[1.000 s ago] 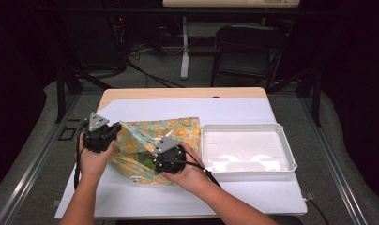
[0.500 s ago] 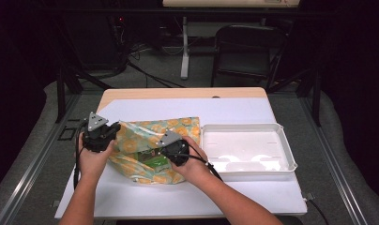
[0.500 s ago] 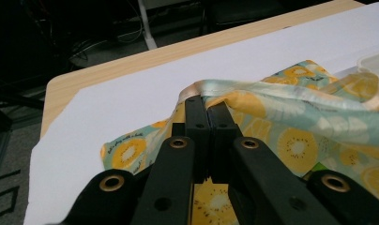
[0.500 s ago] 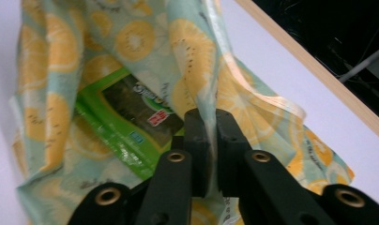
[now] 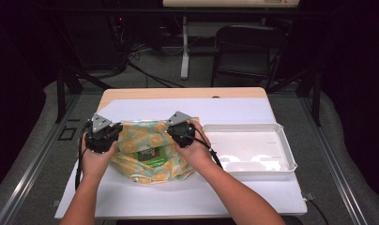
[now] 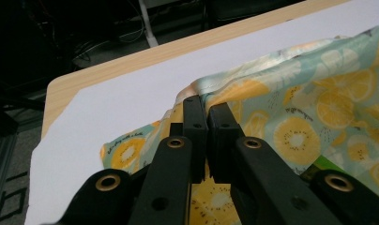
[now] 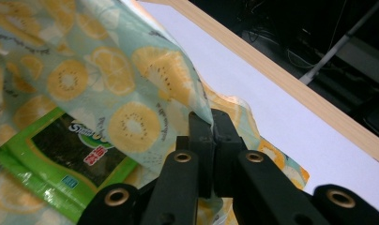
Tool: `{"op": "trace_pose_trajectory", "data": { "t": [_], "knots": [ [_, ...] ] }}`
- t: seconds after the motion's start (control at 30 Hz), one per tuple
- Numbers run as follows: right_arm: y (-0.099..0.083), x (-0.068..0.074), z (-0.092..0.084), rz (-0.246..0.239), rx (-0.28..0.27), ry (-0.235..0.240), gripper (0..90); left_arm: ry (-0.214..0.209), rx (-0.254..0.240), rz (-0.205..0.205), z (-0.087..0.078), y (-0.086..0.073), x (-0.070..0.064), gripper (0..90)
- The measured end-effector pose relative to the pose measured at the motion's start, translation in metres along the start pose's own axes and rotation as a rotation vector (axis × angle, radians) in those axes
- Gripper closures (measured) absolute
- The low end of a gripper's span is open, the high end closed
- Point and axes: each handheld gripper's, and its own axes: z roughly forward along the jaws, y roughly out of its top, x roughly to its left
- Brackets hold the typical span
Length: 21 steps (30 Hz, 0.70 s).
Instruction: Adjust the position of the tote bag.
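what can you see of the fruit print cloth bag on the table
The cloth bag is thin, pale teal fabric printed with orange and kiwi slices. It lies rumpled on the white sheet, mouth pulled open. The left hand-held gripper and right hand-held gripper each pinch its rim. A green snack packet lies inside.

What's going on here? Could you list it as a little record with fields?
Table: white sheet over a wooden top
Bag: fruit-print cloth bag, mouth held open
Inside bag: green packet
Left gripper: shut on the bag's edge
Right gripper: jaws have just been closing, now shut on the bag's other edge
Tray: white tray, beside the bag, on the right gripper's side
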Motion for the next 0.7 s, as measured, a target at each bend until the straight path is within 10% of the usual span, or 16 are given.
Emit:
{"op": "trace_pose_trajectory", "data": {
  "t": [0.7],
  "knots": [
    [-0.015, -0.023, 0.048, 0.106, 0.106, -0.001, 87.7, -0.007, 0.130, 0.048, 0.042, -0.026, -0.002, 85.8]
  ]
}}
